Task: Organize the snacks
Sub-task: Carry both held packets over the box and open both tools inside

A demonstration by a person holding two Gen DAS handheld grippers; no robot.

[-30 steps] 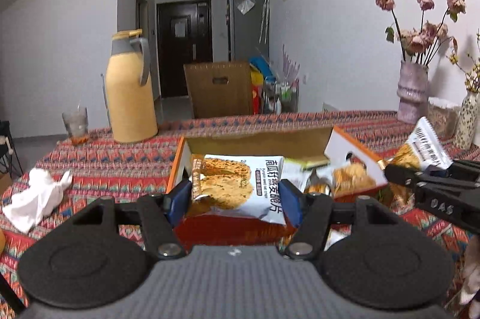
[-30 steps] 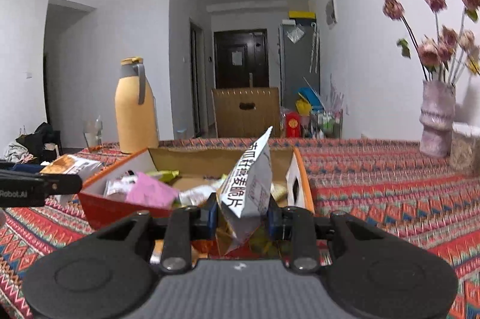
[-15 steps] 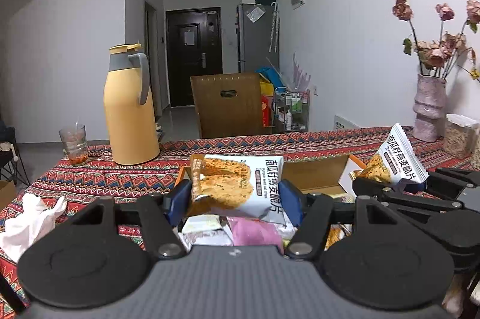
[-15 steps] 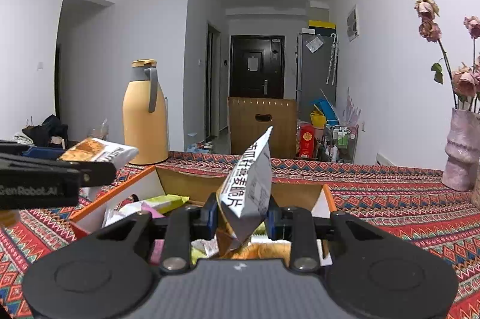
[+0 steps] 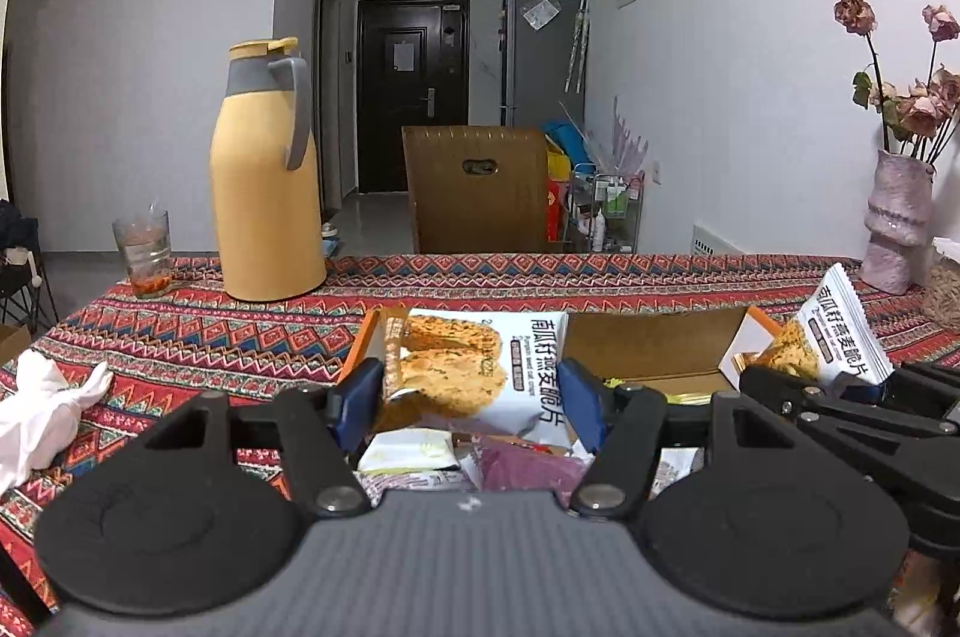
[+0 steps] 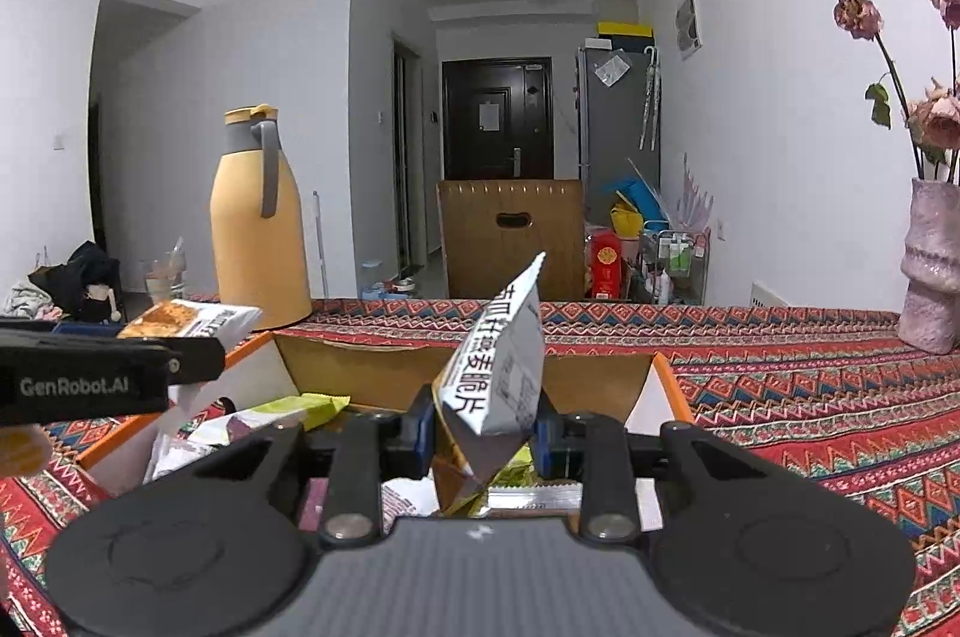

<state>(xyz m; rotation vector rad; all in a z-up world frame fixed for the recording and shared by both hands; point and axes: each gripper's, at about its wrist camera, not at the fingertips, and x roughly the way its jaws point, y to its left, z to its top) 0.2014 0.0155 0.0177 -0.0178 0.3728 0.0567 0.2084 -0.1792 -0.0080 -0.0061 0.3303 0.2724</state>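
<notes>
My left gripper (image 5: 474,397) is shut on a white oat-crisp snack packet (image 5: 480,367), held flat and wide above the open orange cardboard box (image 5: 654,349). Over the same box (image 6: 660,379), my right gripper (image 6: 483,427) is shut on a second white snack packet (image 6: 501,367), pinched edge-on so it stands up crumpled. Each gripper shows in the other's view: the right one (image 5: 840,385) with its packet (image 5: 840,337) at the right, the left one (image 6: 120,367) with its packet (image 6: 192,322) at the left. Several loose wrapped snacks (image 5: 516,463) lie in the box.
A patterned red tablecloth (image 5: 210,337) covers the table. On it stand a yellow thermos jug (image 5: 264,181), a drinking glass (image 5: 144,253) and a pink vase of dried roses (image 5: 900,229); a crumpled white tissue (image 5: 42,397) lies at the left. A wooden chair back (image 5: 477,187) rises behind the far edge.
Both grippers have moved forward over the box with their packets. The box front wall has dropped out of sight below them, and the loose snacks inside now show under the fingers.
</notes>
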